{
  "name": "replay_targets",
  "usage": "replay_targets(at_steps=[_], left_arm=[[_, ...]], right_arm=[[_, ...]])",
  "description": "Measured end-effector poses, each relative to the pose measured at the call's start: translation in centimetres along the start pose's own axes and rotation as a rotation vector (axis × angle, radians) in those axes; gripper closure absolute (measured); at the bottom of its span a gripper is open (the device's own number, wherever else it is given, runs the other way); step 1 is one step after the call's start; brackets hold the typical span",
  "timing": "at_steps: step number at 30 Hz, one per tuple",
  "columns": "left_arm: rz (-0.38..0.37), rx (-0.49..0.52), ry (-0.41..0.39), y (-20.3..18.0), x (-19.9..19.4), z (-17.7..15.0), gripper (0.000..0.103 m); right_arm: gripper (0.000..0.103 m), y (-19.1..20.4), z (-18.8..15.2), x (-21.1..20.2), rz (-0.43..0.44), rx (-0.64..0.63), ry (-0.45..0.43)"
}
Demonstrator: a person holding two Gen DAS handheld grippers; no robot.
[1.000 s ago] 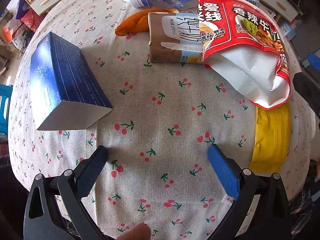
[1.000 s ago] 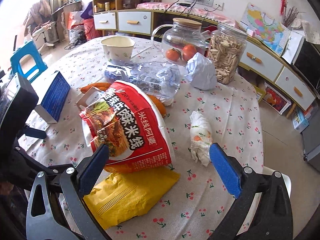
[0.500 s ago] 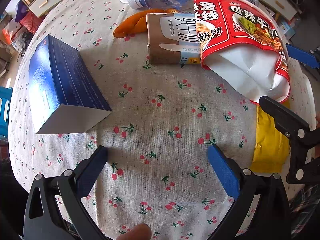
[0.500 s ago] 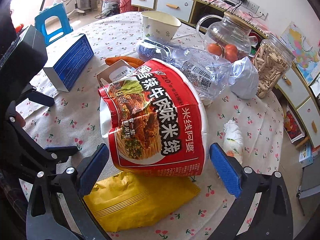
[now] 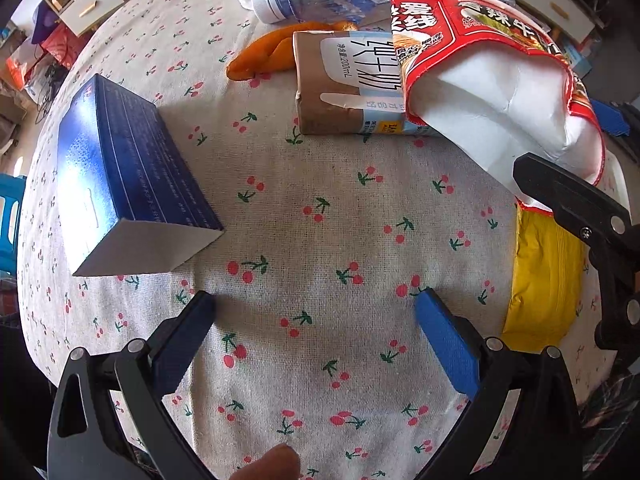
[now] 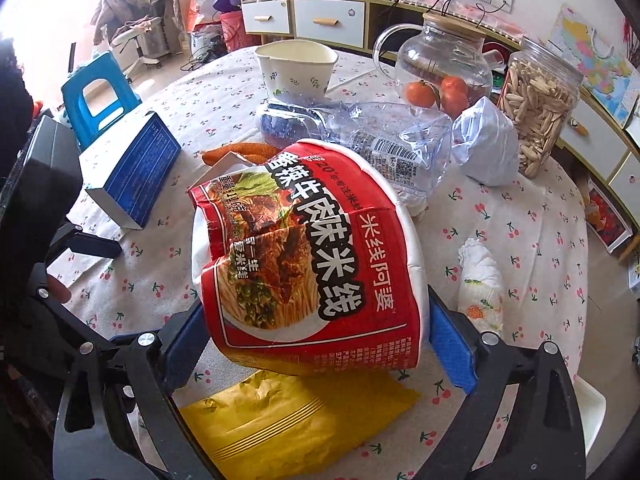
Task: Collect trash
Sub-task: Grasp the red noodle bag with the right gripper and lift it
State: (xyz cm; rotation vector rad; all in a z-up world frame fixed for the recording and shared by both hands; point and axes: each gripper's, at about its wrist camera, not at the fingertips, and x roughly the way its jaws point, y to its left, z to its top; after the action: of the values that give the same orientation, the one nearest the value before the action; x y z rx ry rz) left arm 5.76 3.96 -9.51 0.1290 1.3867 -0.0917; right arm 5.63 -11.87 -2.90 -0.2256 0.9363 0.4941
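Note:
A crushed red noodle cup [image 6: 316, 264] lies on its side on the cherry-print tablecloth [image 5: 320, 220], its white open mouth showing in the left wrist view [image 5: 492, 120]. My right gripper [image 6: 316, 332] is open, and its blue pads [image 6: 452, 344] stand on either side of the cup, close to its walls. A yellow wrapper [image 6: 288, 420] lies under the cup's front. My left gripper [image 5: 316, 332] is open and empty over bare cloth. A brown milk carton [image 5: 344, 88], orange peel [image 5: 272, 56] and a crushed clear bottle [image 6: 384, 148] lie behind the cup.
A blue box [image 5: 124, 176] lies at the left. A paper cup [image 6: 296, 66], glass jug with oranges [image 6: 440, 68], seed jar [image 6: 536, 104], white wrapped bundle [image 6: 484, 148] and crumpled tissue [image 6: 480, 280] are on the far and right side. The table edge is near.
My right gripper has moved forward until its open fingers flank the noodle cup. It has come into the left wrist view at the right. The left gripper has barely moved.

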Motion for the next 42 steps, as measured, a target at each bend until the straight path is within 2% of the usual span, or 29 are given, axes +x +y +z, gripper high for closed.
replay_targets(at_steps=[21, 42], left_arm=[[0.006, -0.006, -0.033, 0.2, -0.7, -1.6, 0.005], [0.008, -0.002, -0.046, 0.1, -0.9, -1.7, 0.005]], right_arm=[[0.013, 0.5, 0.0, -4.6, -0.087, 0.038, -0.168], [0.013, 0.0, -0.3, -6.2, -0.179, 0.106, -0.228]])
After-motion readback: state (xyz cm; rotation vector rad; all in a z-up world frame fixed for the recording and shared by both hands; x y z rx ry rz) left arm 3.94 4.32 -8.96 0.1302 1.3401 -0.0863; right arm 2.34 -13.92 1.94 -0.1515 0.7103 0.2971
